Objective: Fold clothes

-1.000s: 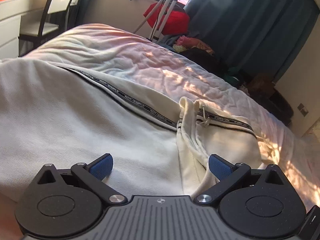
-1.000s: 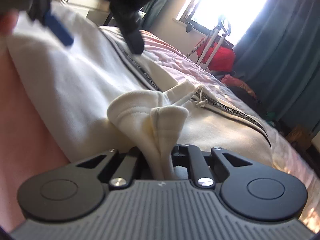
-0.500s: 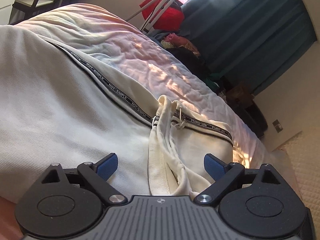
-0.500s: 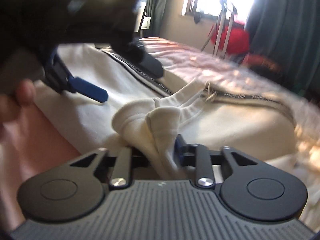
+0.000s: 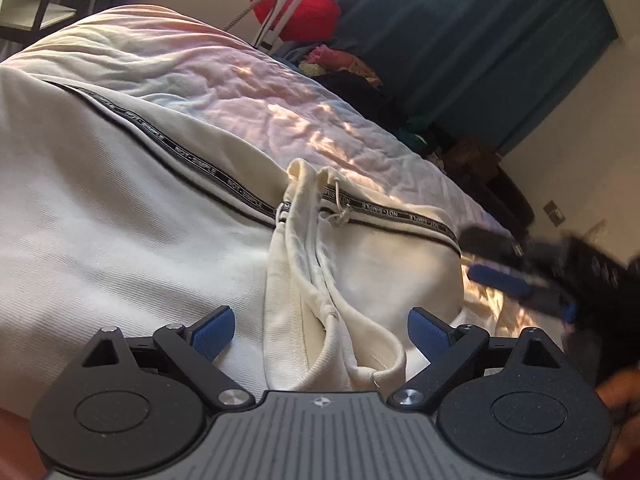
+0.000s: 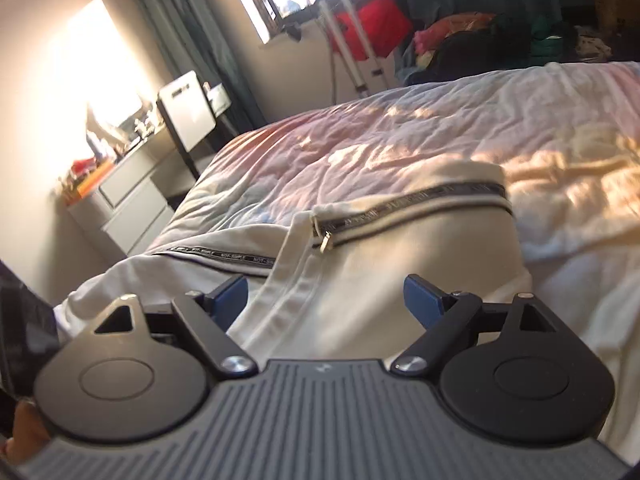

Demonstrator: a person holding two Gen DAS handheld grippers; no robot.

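Observation:
A cream zip-up garment [image 5: 120, 216] with a black lettered tape along the zip lies on the bed; its ribbed hem [image 5: 316, 312] is bunched in a fold. My left gripper [image 5: 320, 332] is open, its blue pads on either side of the bunched hem, holding nothing. My right gripper [image 6: 324, 300] is open and empty just above the same garment [image 6: 380, 280], near the zip pull [image 6: 326, 242]. It also shows blurred at the right of the left wrist view [image 5: 520, 280].
The bed [image 5: 224, 92] has a rumpled pale sheet with sun patches. Beyond it are a red bag on a white stand [image 5: 296, 8], a clothes pile [image 5: 340, 68] and teal curtains [image 5: 480, 40]. A white dresser [image 6: 120, 208] and chair [image 6: 188, 112] stand beside the bed.
My right gripper has opened and let go of the bunched hem, then drawn back to the right. The hem now lies on the bed. My left gripper has stayed open.

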